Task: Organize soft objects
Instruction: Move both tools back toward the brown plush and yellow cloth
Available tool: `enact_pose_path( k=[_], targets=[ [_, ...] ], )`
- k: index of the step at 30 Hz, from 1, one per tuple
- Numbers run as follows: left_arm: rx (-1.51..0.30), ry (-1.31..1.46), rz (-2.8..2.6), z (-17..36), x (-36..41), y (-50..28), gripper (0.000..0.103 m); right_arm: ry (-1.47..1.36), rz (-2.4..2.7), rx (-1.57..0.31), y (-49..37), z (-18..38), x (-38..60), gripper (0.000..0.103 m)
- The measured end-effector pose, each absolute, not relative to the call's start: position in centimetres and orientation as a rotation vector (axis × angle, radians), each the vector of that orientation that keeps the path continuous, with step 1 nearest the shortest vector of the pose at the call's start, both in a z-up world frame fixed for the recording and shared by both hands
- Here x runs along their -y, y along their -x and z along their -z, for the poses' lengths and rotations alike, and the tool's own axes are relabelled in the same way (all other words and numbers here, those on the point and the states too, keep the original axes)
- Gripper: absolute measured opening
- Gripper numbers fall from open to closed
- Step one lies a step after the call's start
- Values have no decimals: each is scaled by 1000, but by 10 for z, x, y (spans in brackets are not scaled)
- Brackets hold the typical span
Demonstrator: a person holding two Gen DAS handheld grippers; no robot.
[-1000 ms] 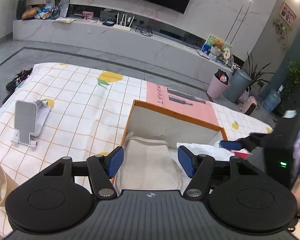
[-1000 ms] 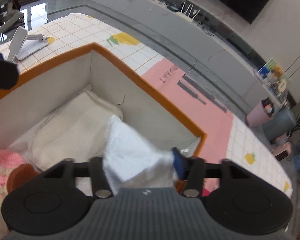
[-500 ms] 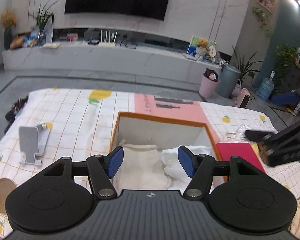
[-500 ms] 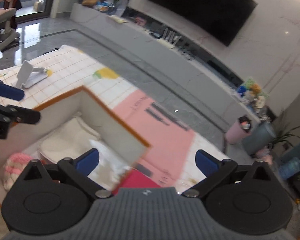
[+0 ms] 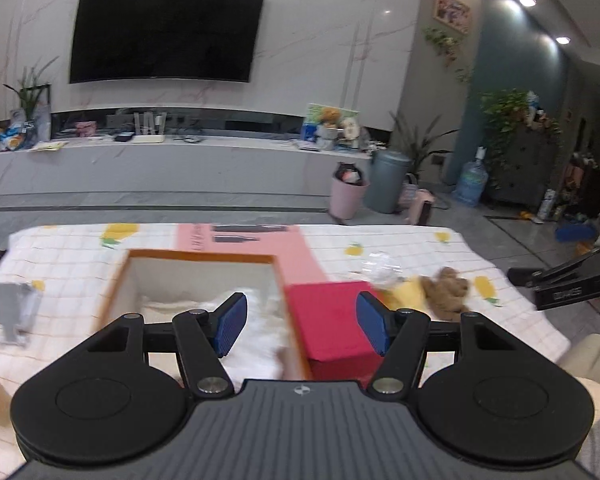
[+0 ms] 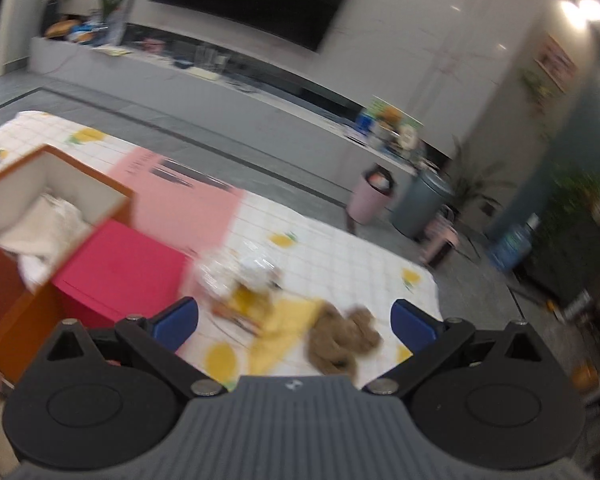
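An orange-rimmed box (image 5: 204, 257) stands on the checked tablecloth with white and cream cloths (image 5: 256, 320) inside; it also shows at the left of the right wrist view (image 6: 52, 152). A brown plush toy (image 6: 342, 344) and a yellow cloth (image 6: 280, 320) lie on the cloth right of a red box (image 6: 120, 268); both show in the left wrist view too, the toy (image 5: 446, 290) beside the yellow cloth (image 5: 406, 294). My left gripper (image 5: 298, 322) is open and empty above the two boxes. My right gripper (image 6: 294, 322) is open and empty above the plush toy.
A crumpled clear plastic wrapper (image 6: 236, 270) lies behind the yellow cloth. A pink sheet (image 5: 240, 236) lies behind the boxes. A grey phone stand (image 5: 12, 312) sits at the table's left. The right gripper's body (image 5: 560, 284) shows at the right edge.
My right gripper let go of the white cloth in the orange box, opened, and swung right over the plush toy. My left gripper lifted and shifted right, staying open.
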State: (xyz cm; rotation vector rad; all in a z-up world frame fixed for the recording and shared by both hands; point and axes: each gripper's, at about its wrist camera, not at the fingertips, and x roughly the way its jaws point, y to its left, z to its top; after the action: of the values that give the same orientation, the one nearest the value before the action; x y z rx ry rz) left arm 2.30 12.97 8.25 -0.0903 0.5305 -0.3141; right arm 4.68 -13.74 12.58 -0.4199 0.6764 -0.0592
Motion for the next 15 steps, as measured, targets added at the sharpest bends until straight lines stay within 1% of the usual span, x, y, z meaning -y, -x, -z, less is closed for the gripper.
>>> enact_pose_path(
  k=[2,5,7,9,15],
  targets=[
    [-526,105,329,-75,-110,-14,74,423,127,-682,-41,-108,159,100],
    [-501,51,333,-58,-72,-3,74,499,267,-636,-33,-69,178,100],
    [-497,11,354,-44,-46,0,74,443,257,-623,-33,-45,192,100],
    [-495,1,395,-31,-23,2,74,351,233,-653,-42,-23,208,100],
    [-460,-80,452,12,45,-2,74,180,216,-736,-105,23,248,100]
  ],
)
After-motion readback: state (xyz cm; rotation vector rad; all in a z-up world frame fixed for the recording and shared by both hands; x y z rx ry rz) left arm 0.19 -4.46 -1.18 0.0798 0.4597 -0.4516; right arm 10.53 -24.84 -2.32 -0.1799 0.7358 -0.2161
